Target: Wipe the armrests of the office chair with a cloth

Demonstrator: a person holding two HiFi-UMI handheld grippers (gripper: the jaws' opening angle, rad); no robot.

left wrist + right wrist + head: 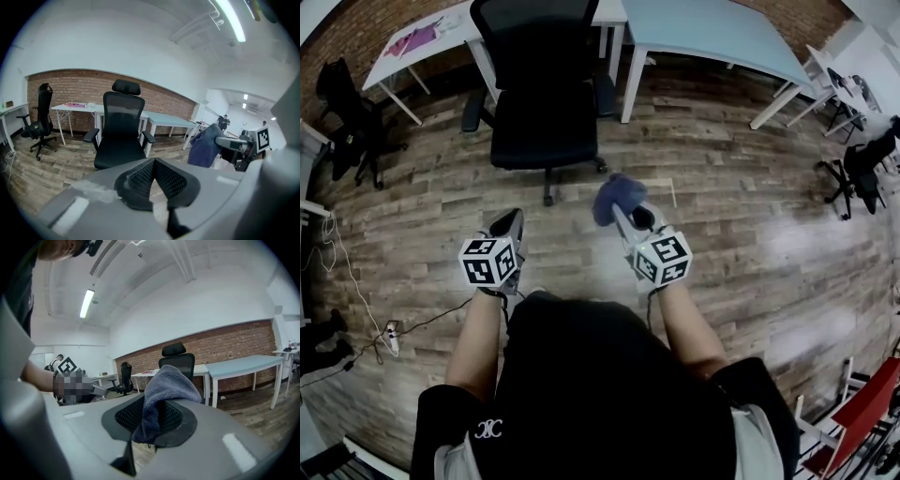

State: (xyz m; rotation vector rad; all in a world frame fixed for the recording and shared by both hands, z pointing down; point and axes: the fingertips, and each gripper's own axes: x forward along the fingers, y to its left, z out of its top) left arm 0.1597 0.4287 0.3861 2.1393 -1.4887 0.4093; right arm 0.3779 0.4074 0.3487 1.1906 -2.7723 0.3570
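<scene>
We stand on a wooden floor that runs out ahead of both tools to a brick wall. Two white benches stand against that wall, far beyond the tool tips.

The black office chair stands on the floor in front of the benches, ahead of the left tool and slightly across from the right one, facing us. Its armrests stick out on either side of the seat, well apart from both tools; in the left gripper view the chair shows just above the jaw tips. A second black chair stands far off to the outer side of the left tool.

We hold the left tool low and pointed at the chair. In its own view the left tool has its jaw tips pressed together with nothing between them.

The right tool sits level with the left one and just beside it. Its jaws are clamped on the blue cloth, which bunches up over the tips and hides them in the head view. In the right gripper view the cloth rises from between the pads, folds over and hangs down in front, with the chair back directly behind it.
</scene>
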